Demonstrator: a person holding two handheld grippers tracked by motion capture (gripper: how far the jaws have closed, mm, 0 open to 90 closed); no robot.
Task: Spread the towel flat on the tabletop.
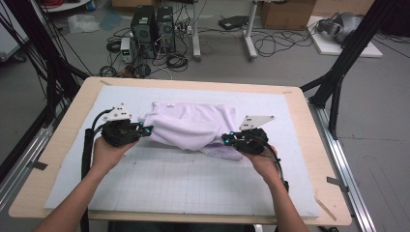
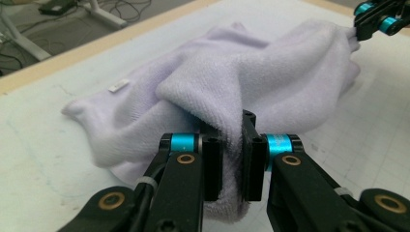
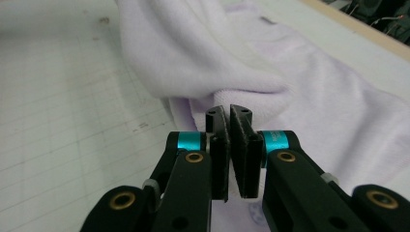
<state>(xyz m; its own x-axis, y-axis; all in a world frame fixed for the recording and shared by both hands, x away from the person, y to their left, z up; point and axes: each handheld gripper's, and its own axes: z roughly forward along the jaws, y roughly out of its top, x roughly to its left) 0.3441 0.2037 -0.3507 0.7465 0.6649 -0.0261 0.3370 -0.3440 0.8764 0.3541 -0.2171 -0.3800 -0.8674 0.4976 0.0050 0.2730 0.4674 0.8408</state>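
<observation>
A crumpled pale lilac terry towel (image 1: pixel 193 126) lies mid-surface on the white gridded mat (image 1: pixel 183 183). The left claw (image 2: pixel 232 159) pinches its left edge; the right claw (image 3: pixel 230 145) is clamped on its right edge.

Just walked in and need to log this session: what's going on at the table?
A person holds a two-jaw gripper in each hand over a crumpled pale lilac terry towel on a white gridded mat. The left gripper is clamped on one edge fold, the right gripper on the opposite edge.
</observation>
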